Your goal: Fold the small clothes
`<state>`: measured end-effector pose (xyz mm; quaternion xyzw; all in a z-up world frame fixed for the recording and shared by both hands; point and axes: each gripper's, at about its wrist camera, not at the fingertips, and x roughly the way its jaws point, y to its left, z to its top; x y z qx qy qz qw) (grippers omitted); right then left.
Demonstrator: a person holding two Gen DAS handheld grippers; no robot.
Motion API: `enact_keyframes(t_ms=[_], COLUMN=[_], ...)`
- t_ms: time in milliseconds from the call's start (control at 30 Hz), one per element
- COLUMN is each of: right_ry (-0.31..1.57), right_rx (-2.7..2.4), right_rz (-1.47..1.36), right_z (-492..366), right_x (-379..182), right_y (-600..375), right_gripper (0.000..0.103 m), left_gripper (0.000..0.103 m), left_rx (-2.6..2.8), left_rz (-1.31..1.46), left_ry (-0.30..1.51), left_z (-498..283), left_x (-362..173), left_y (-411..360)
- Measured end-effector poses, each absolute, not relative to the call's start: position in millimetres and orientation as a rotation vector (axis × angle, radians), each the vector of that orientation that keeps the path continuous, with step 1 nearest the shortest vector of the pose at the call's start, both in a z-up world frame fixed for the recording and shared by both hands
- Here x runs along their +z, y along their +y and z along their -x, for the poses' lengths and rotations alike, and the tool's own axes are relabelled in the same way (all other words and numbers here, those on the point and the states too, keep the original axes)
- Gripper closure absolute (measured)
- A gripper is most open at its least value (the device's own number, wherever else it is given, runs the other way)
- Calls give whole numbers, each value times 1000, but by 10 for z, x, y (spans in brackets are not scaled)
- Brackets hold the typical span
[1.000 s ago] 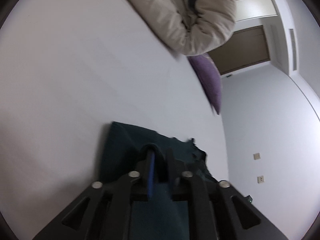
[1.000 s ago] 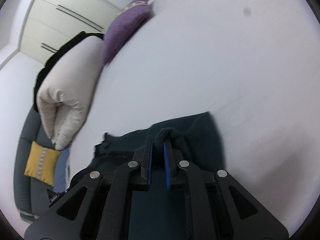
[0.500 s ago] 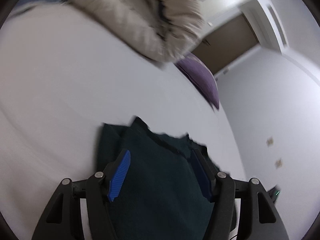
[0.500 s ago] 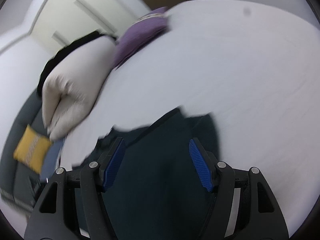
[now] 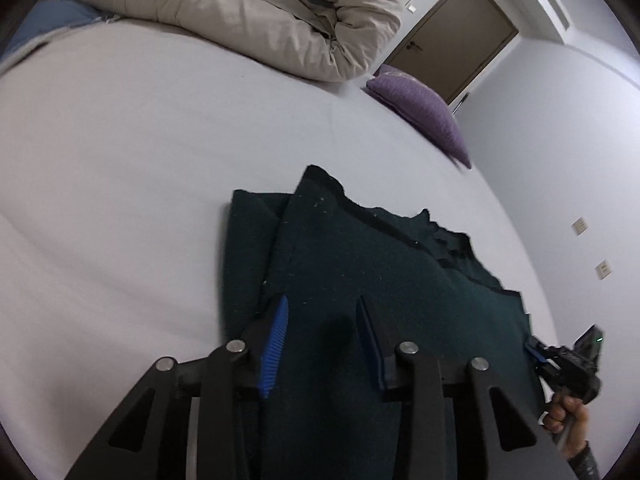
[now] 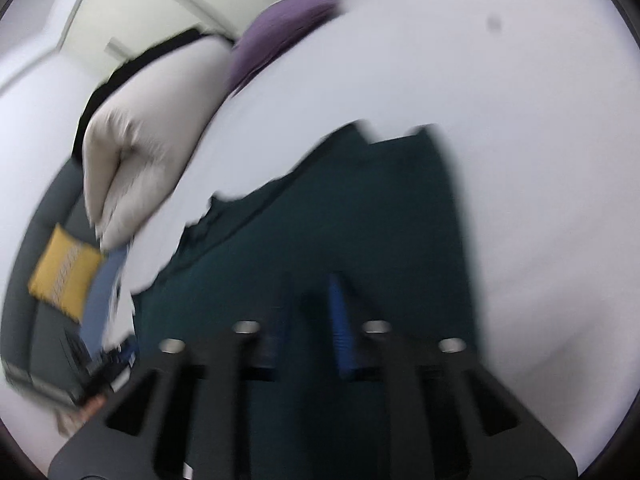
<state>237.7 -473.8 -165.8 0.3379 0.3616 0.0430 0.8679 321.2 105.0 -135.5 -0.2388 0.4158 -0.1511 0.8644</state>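
Observation:
A dark green garment [image 5: 360, 280] lies folded on the white bed [image 5: 120, 160], its ragged edge toward the far side. It also shows in the right wrist view [image 6: 340, 208], blurred. My left gripper [image 5: 322, 308] hovers over the garment's near part, jaws part open and empty. My right gripper [image 6: 312, 292] is over the garment too, jaws part open with a narrower gap and empty. The right gripper and the hand that holds it also show at the left wrist view's right edge [image 5: 568, 360].
A rolled beige duvet [image 5: 260, 12] and a purple pillow [image 5: 420, 112] lie at the bed's far end. A grey sofa with a yellow cushion [image 6: 64, 280] stands beside the bed. A brown door [image 5: 452, 36] is in the far wall.
Both grippers let go of the garment's folded edge one second ago, opened wide and pulled back. Since then both jaws have narrowed, and the garment lies flat.

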Motion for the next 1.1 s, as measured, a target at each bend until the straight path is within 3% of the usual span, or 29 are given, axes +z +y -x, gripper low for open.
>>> enact_keyframes(t_ms=[167,267,367,467,667,700,900,1100], right_ry=[694,661,686,705,799,797,722,630], right_rx=[-69,-10,112,212,202,186,153,19], right_rz=[-712,-682,-618,-577,-615,-655,-772,-876], right_z=[-2181,-2186,-2447,-2729,-3316,-3351,-3368,-3180], right_x=[-1474,-1292,-1167,-1170,-1544,-1620,-1746,-1795], right_y=[-4978,-4857,-4455,-4107,-3948,-4056,-4532,-4990], right_gripper=[82,81,70,66,66,70,80,78], left_gripper=[49,49,47,47,47,47,47,47], left_rx=[-227,-234,-240,-233,-136,-146,-194,-240], left_rz=[462,378,301,231,141,174,294,384], left_ry=[823,777,764,769,851,851,834,812], left_z=[-3127,-3183,-3329,-3570,-3879,-3896,-3951,-3931], left_x=[-1157,-963,-886,-914,-1276,-1336,-1393,-1467], left_y=[1118,930,665,443,471,557,749,871])
